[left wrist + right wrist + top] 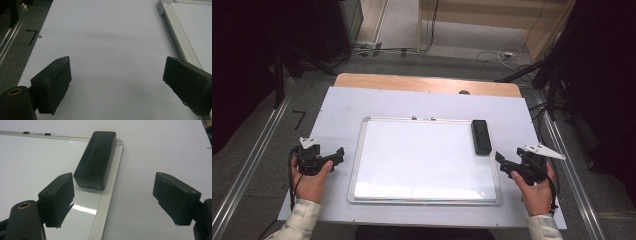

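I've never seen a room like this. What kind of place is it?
Probably a lab or workshop set up for recording. A whiteboard with a black eraser lies on a white-covered table, cables trail over the floor, and metal rails run alongside.

Black eraser (96, 160) lies on the whiteboard (422, 157) at its far right corner; bare surface (339, 107) lies open all around the board.

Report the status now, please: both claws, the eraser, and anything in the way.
Left claw open, beside whiteboard. Right claw open, aimed at black eraser. Eraser lies on whiteboard's far right corner, untouched. Nothing between right claw and eraser.
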The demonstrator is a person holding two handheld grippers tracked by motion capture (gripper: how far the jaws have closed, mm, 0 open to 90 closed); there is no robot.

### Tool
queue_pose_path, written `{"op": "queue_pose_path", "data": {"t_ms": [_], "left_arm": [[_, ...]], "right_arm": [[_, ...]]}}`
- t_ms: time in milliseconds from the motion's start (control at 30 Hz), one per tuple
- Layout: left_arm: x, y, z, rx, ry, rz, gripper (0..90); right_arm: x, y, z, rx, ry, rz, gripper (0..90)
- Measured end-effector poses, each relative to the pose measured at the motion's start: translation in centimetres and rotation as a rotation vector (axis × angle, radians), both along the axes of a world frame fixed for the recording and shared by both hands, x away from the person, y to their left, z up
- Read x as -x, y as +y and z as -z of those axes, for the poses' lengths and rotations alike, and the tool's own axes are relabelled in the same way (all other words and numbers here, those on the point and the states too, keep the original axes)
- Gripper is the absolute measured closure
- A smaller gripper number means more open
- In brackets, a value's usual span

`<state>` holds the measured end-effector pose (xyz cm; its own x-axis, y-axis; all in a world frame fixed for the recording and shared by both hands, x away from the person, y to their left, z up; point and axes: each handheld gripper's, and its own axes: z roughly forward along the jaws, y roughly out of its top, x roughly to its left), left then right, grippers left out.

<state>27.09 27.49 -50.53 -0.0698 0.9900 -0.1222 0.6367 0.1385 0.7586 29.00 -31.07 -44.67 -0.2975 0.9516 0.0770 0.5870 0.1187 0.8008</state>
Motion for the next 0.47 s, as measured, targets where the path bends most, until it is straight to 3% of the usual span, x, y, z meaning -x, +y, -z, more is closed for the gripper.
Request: {"op": "queue_pose_path", "data": {"t_ms": [467], "left_arm": [[0.0, 0.0, -0.1, 0.003, -0.004, 0.004, 8.8]], "right_arm": [[1.3, -3.2, 0.9, 0.026, 0.011, 0.069, 15.5]]}}
